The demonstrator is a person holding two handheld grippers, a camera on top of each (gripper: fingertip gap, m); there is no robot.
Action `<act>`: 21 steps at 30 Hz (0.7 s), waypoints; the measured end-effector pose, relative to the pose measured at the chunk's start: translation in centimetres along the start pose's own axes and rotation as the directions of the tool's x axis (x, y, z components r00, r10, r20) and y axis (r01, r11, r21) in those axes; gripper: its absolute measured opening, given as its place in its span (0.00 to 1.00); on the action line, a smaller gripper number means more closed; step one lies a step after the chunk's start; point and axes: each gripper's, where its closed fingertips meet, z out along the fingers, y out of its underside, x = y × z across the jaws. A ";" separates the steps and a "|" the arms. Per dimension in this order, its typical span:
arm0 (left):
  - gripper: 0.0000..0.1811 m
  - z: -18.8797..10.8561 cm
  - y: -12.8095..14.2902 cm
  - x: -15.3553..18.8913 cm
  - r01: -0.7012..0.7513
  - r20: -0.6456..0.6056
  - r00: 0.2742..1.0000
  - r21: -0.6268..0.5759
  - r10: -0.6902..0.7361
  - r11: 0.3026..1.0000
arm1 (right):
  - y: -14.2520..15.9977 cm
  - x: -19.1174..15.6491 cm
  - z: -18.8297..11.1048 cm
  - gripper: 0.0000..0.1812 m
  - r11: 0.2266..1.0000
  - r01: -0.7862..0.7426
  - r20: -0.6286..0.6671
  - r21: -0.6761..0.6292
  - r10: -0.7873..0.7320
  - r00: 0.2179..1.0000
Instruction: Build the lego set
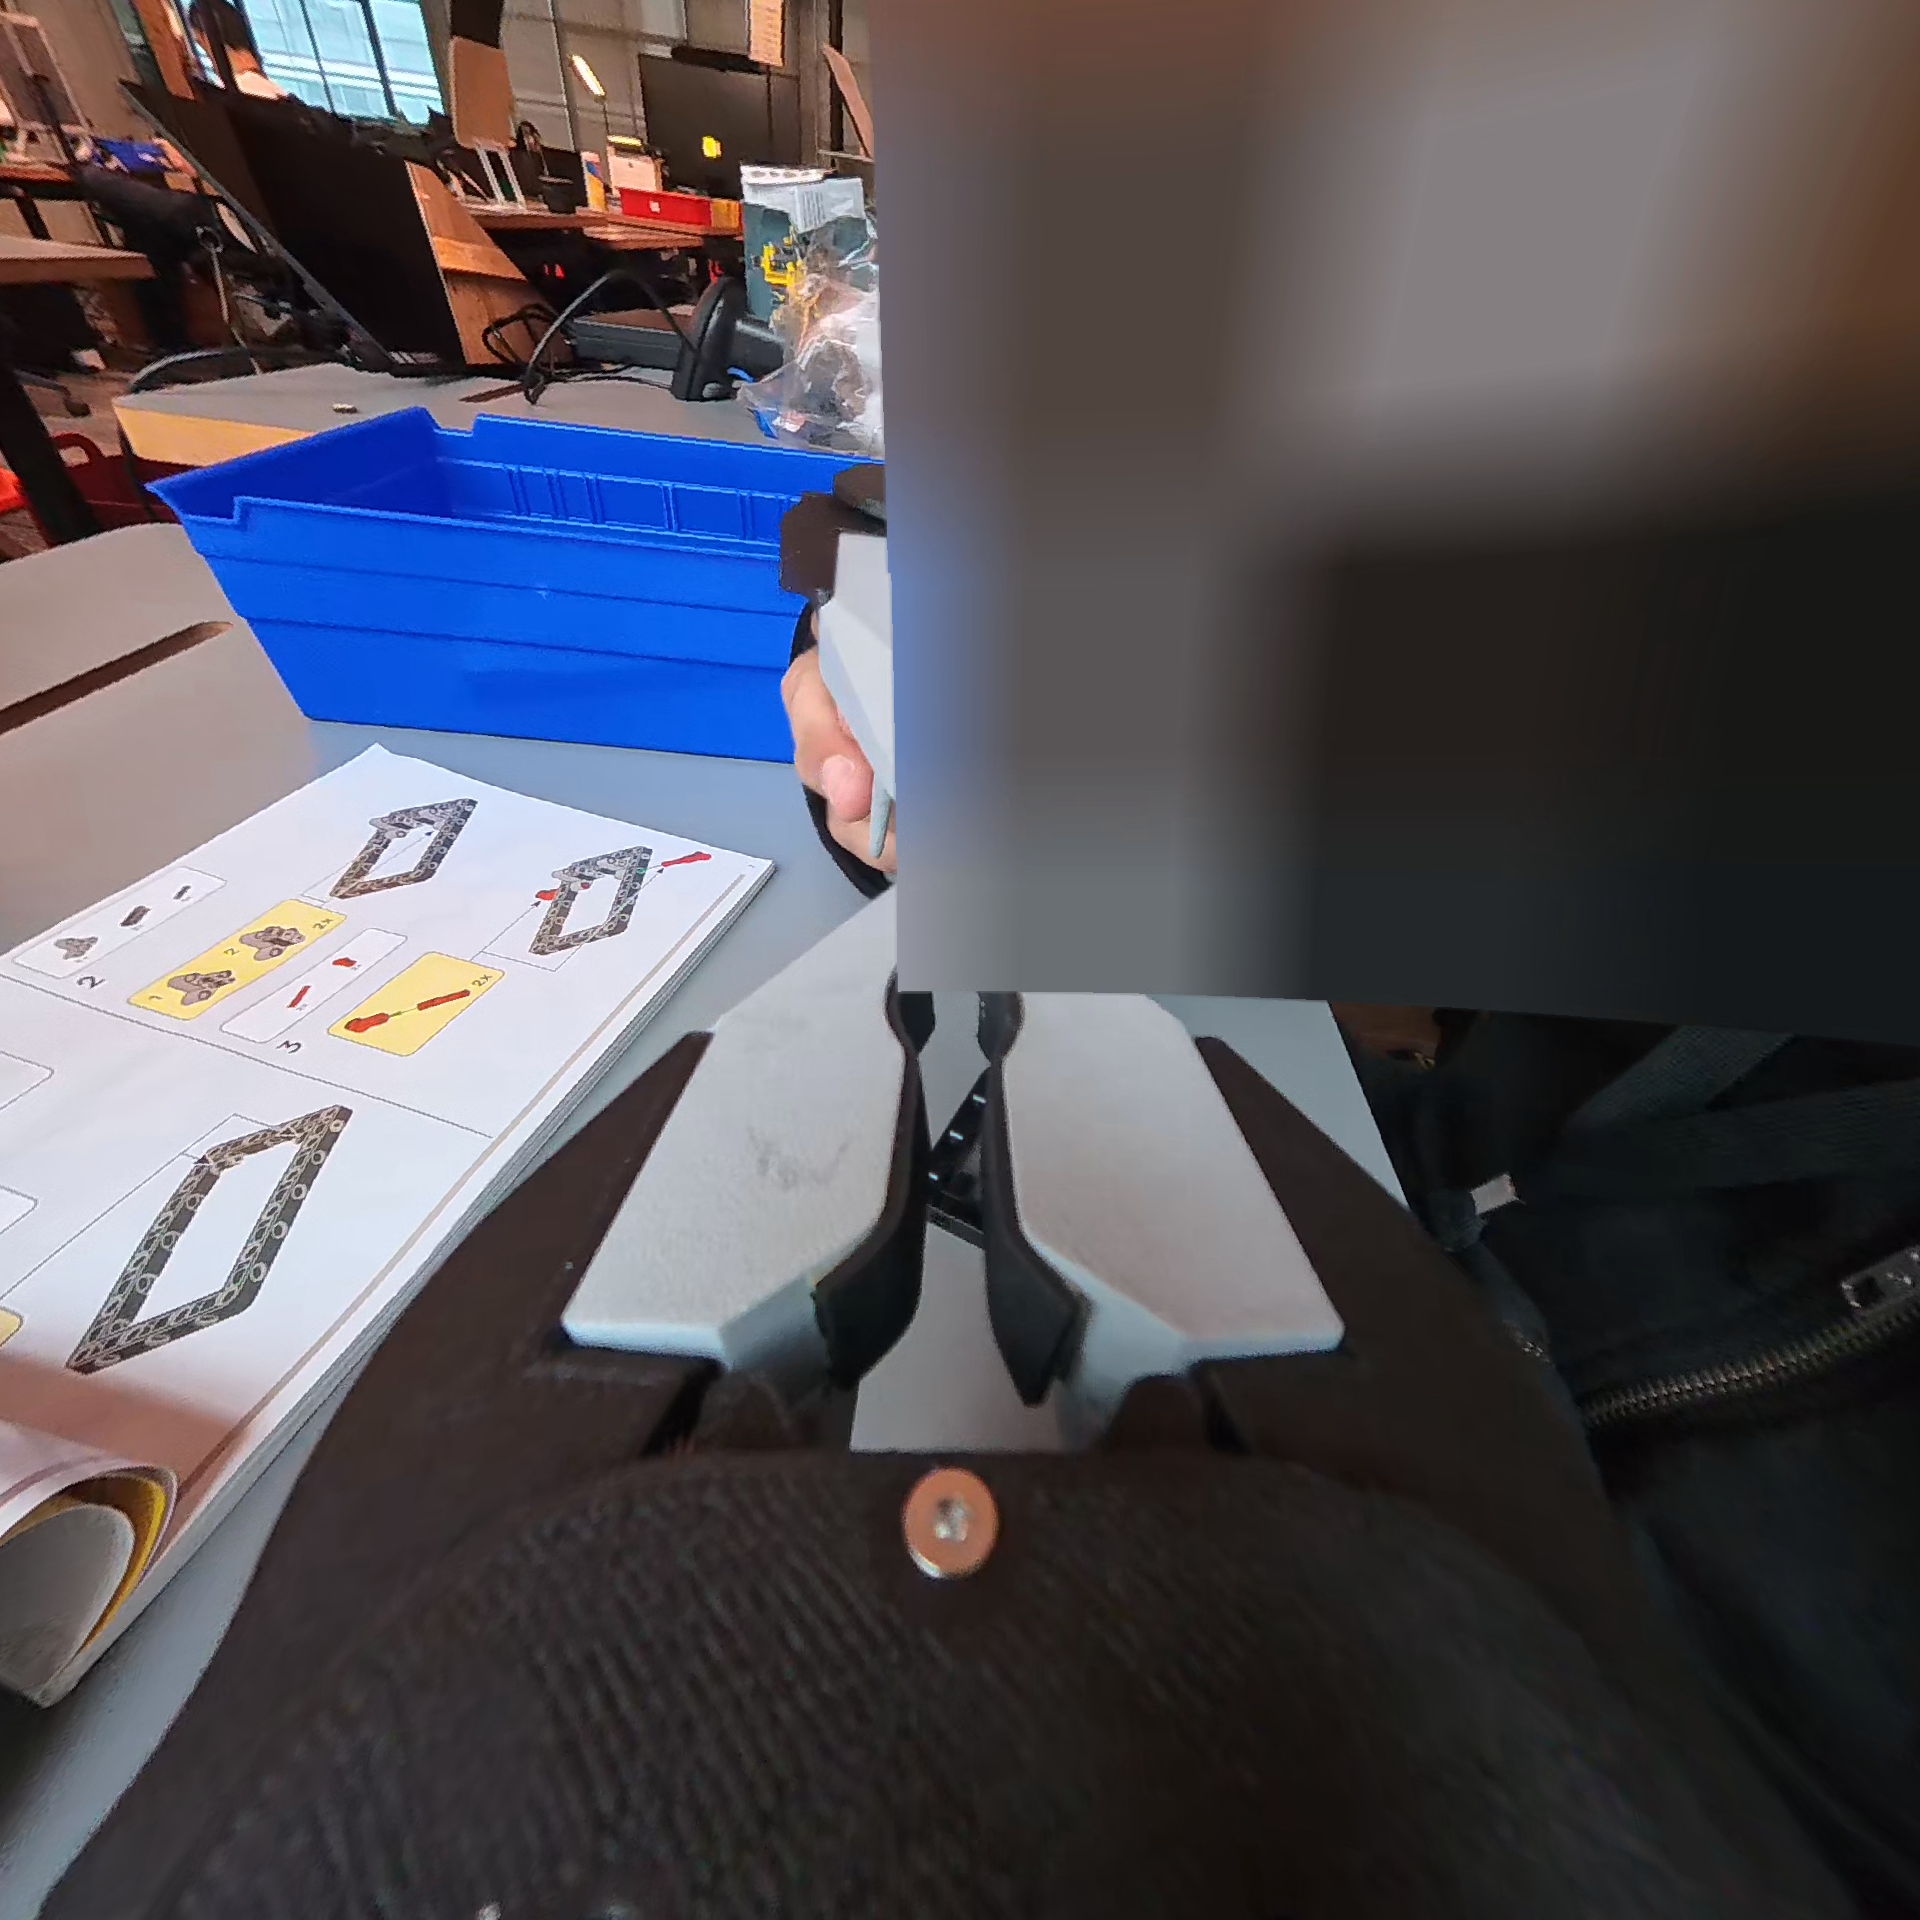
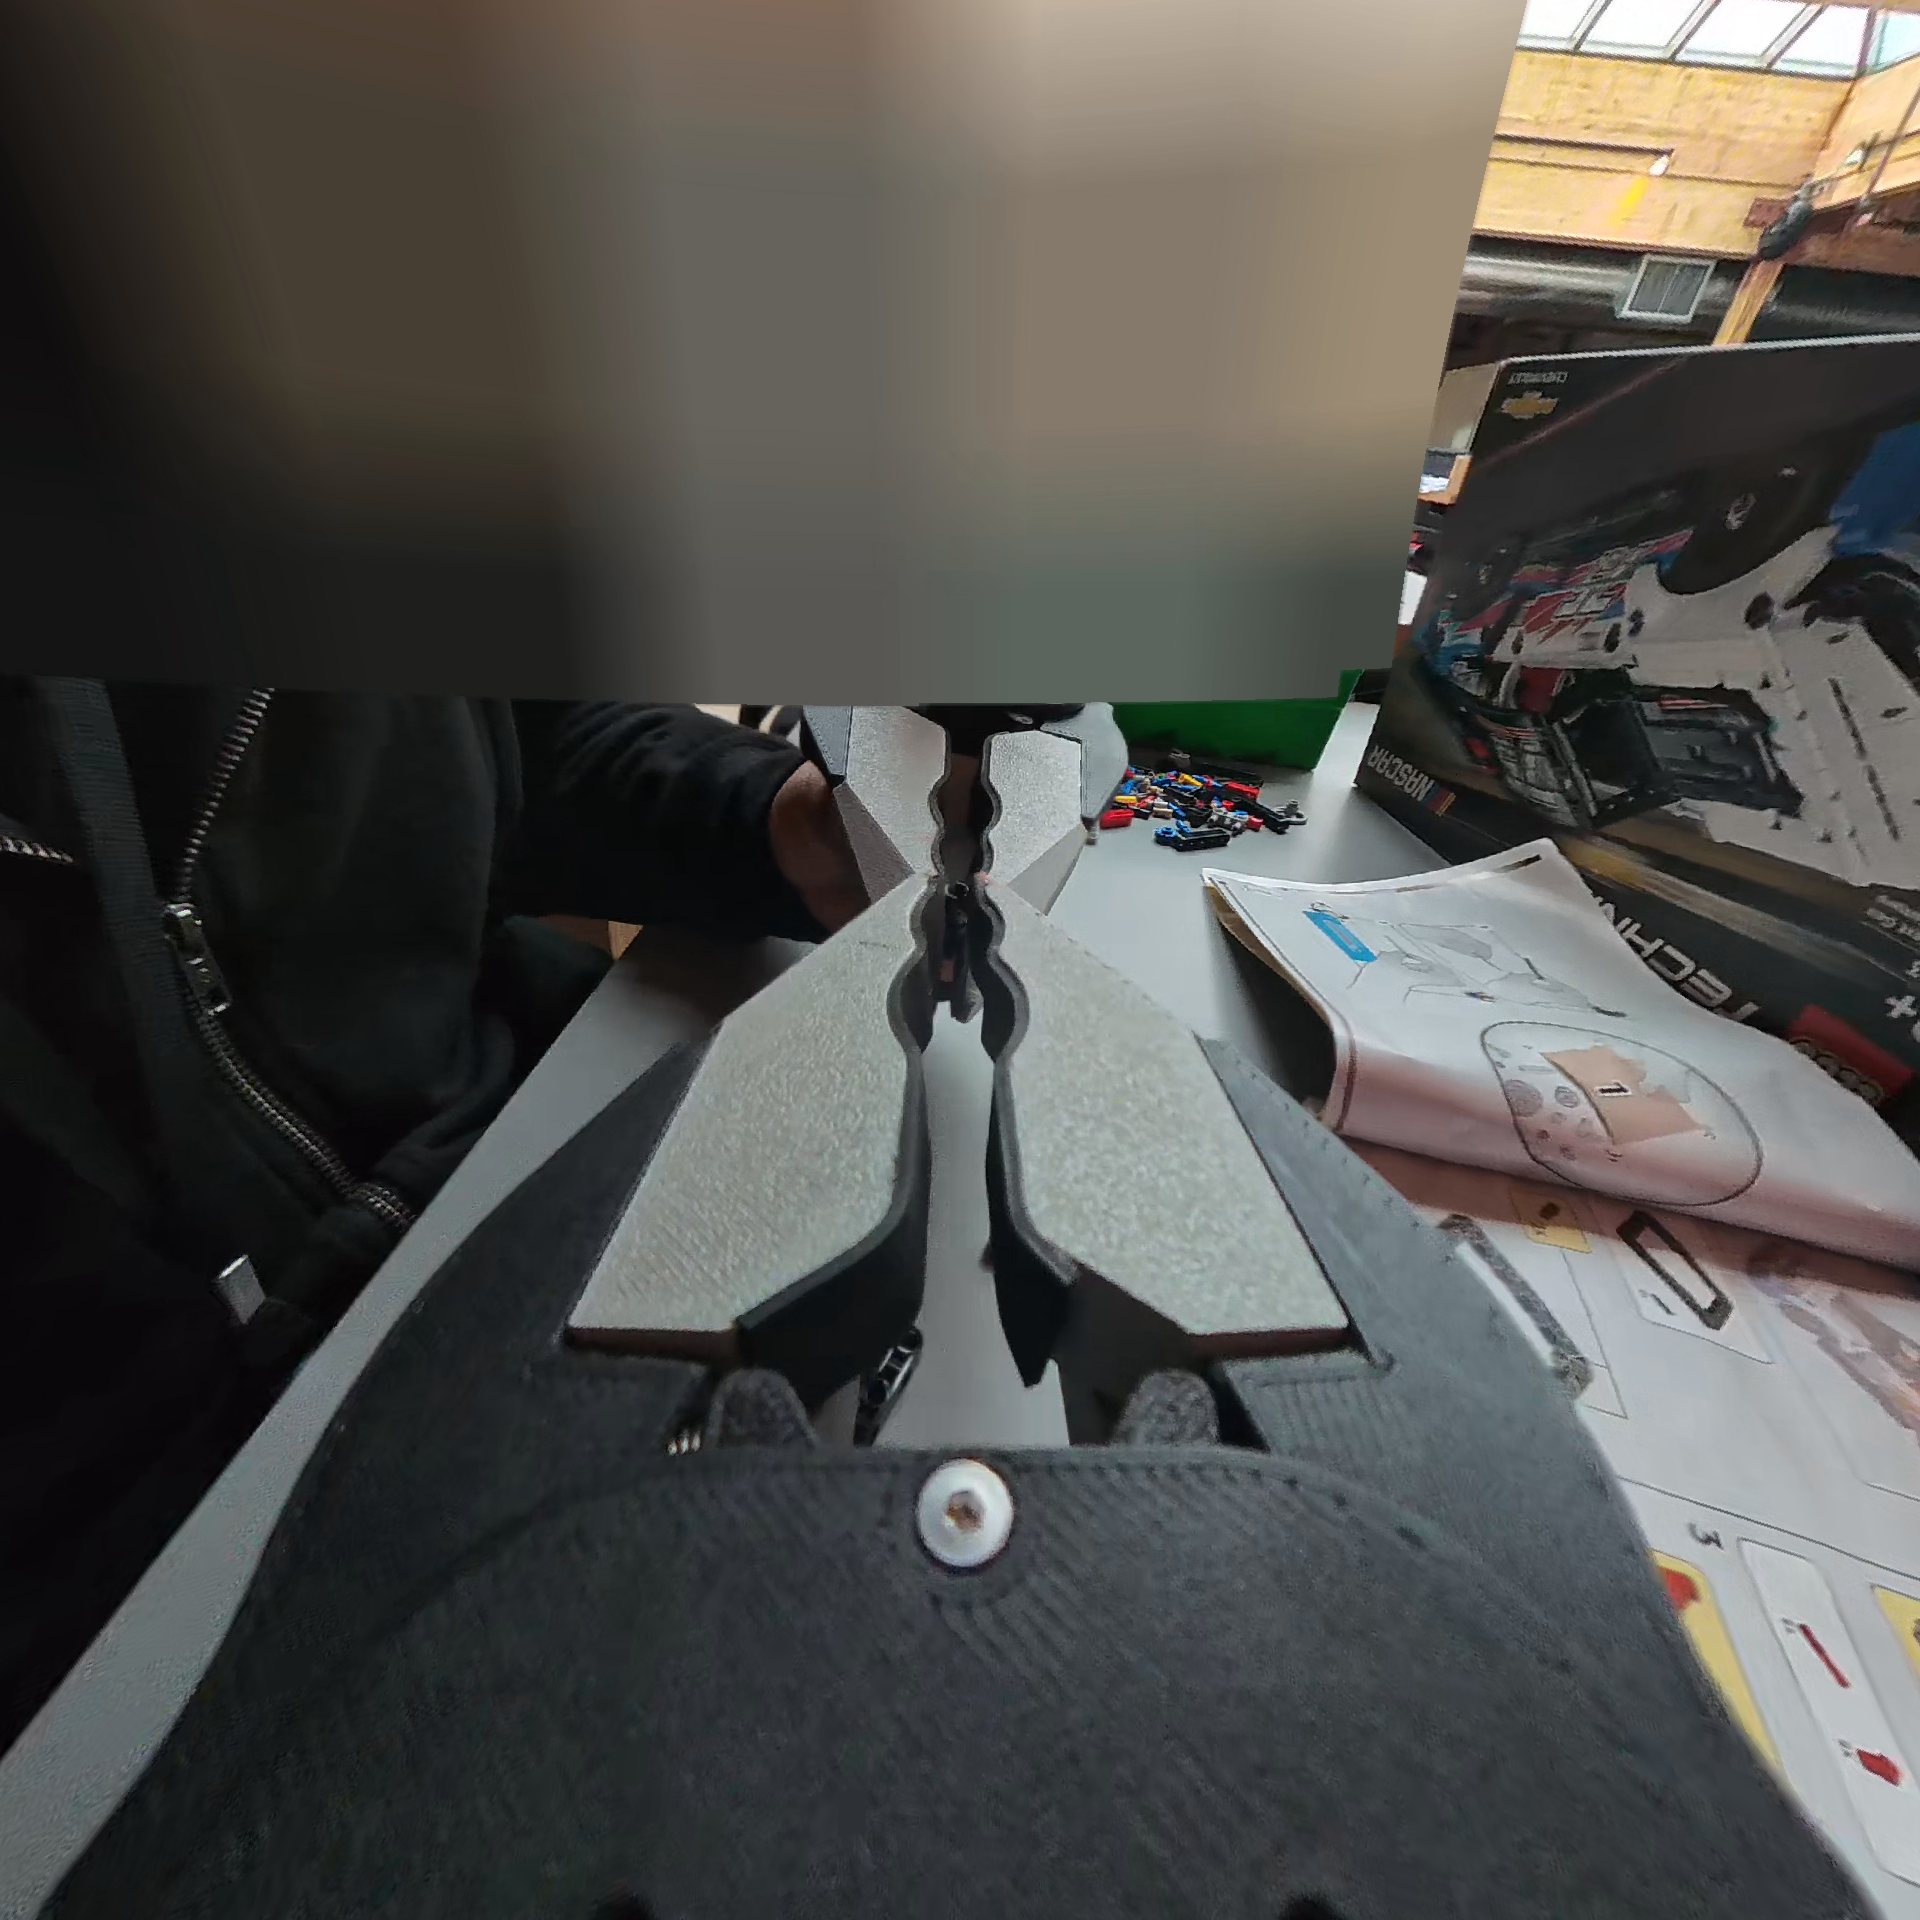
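Note:
My left gripper (image 1: 956, 1008) is nearly shut on a black lego beam (image 1: 954, 1148) that shows in the gap between its fingers; a blurred patch hides its tips. My right gripper (image 2: 956, 904) is shut on a small black lego piece (image 2: 954, 940) at its tips. In the right wrist view the left gripper (image 2: 961, 831) faces it tip to tip, touching the same piece. Another black beam end (image 2: 888, 1371) shows under the right fingers. Both grippers hover above the grey table (image 2: 1143, 914) near its front edge.
An open instruction booklet (image 1: 312, 1039) lies left of the left gripper and shows in the right wrist view (image 2: 1558, 1039). A blue bin (image 1: 499, 582) stands behind it. Loose pieces (image 2: 1195, 805), a green bin (image 2: 1236, 727) and the set's box (image 2: 1714, 644) stand at the far right. A person in a black jacket (image 2: 260, 987) is close.

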 end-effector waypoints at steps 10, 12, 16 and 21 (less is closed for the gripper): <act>0.01 0.1 0.1 1.4 -0.041 -0.073 0.997 -0.014 0.040 0.999 | -0.1 -1.3 0.0 0.00 0.997 0.061 0.040 -0.037 -0.059 0.997; 0.01 0.1 0.5 1.7 -0.038 -0.103 0.994 -0.038 0.034 0.999 | 0.1 -1.6 0.0 0.00 0.998 -0.032 0.111 -0.047 0.037 0.993; 0.01 0.1 0.5 2.0 -0.055 -0.111 0.993 -0.037 0.050 0.998 | 0.1 -2.0 0.1 0.00 0.999 -0.046 0.141 -0.011 0.047 0.989; 0.01 0.1 0.4 2.2 -0.056 -0.121 0.991 -0.028 0.052 0.998 | -0.1 -2.1 0.2 0.00 0.999 -0.034 0.144 0.005 0.032 0.989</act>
